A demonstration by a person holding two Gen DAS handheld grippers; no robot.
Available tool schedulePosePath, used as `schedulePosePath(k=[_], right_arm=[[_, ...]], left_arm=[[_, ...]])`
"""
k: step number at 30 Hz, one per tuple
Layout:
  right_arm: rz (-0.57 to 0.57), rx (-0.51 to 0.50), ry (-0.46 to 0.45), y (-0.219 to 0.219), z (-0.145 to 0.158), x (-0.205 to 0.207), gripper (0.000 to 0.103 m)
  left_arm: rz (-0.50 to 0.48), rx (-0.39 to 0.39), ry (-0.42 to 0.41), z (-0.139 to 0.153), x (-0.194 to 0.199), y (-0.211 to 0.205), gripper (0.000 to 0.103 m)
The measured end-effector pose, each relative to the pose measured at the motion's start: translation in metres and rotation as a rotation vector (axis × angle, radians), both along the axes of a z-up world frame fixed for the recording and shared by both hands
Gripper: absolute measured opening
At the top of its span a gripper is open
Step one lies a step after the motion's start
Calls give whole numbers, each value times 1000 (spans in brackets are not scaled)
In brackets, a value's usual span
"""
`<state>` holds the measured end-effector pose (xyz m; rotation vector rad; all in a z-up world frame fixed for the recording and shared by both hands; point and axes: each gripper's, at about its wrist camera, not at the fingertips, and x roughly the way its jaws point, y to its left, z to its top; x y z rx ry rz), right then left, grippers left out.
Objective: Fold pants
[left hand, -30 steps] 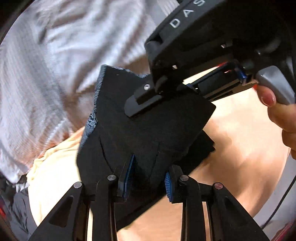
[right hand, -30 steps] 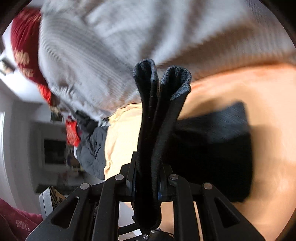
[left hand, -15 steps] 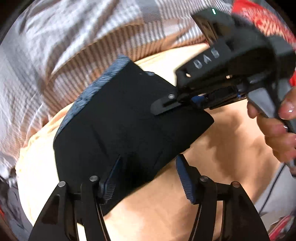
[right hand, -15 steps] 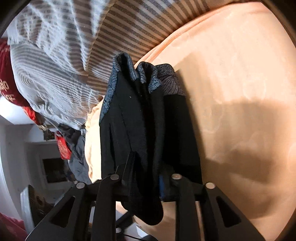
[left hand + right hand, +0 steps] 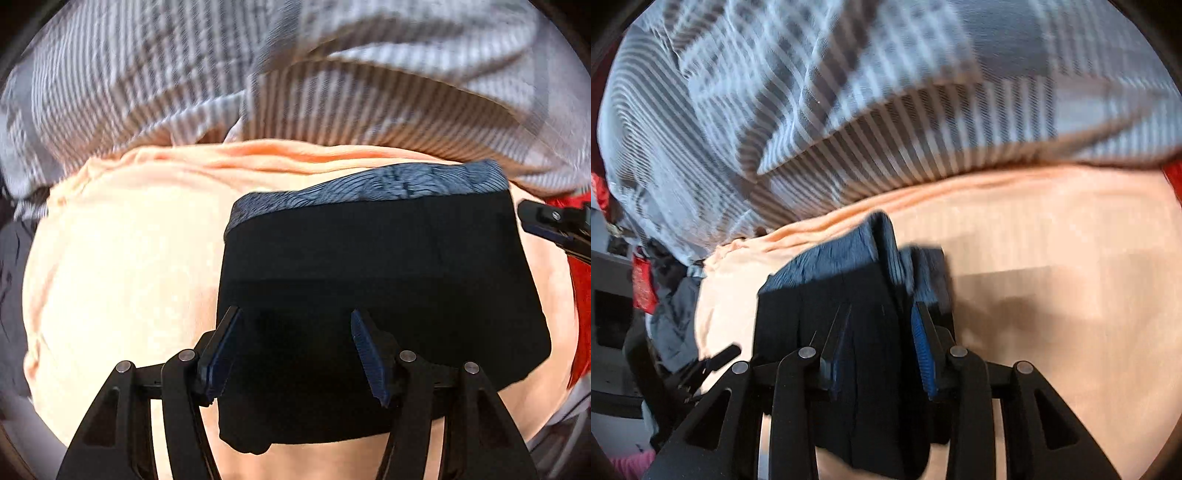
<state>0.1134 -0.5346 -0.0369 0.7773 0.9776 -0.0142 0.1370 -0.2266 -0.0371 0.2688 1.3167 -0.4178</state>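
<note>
The folded black pants (image 5: 376, 280) are laid flat on the peach sheet (image 5: 122, 266), their blue-grey patterned band turned toward the striped bedding (image 5: 229, 81). The left gripper (image 5: 295, 354) is held spread apart above them. The right gripper's tip (image 5: 554, 225) is seen just beside their right edge.

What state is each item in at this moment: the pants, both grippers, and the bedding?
pants: folded into a compact stack, lying on the sheet
left gripper: open, over the pants
right gripper: open, pants edge between its fingers
peach sheet: spread, lightly wrinkled
striped blanket: rumpled, behind the pants
</note>
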Motion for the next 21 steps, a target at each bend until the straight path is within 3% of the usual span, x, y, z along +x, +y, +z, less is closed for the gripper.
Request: schedulePosePath(k=[3, 6, 9, 13, 16, 21], right_arm=[[19, -30, 47, 11, -5, 25, 33], [33, -91, 80, 19, -7, 24, 15], [55, -105, 104, 22, -11, 16, 10], [54, -98, 125, 25, -20, 5, 9], [51, -112, 126, 32, -23, 0, 9], [64, -134, 137, 41, -24, -11, 9]], left_arm=[[2, -1, 16, -5, 0, 1, 61], [-17, -1, 41, -13, 0, 0, 61], [-15, -7, 75, -24, 1, 0, 61], [-13, -3, 77, -29, -1, -2, 62], [-15, -1, 85, -32, 0, -5, 77], [-13, -2, 81, -33, -2, -6, 77]])
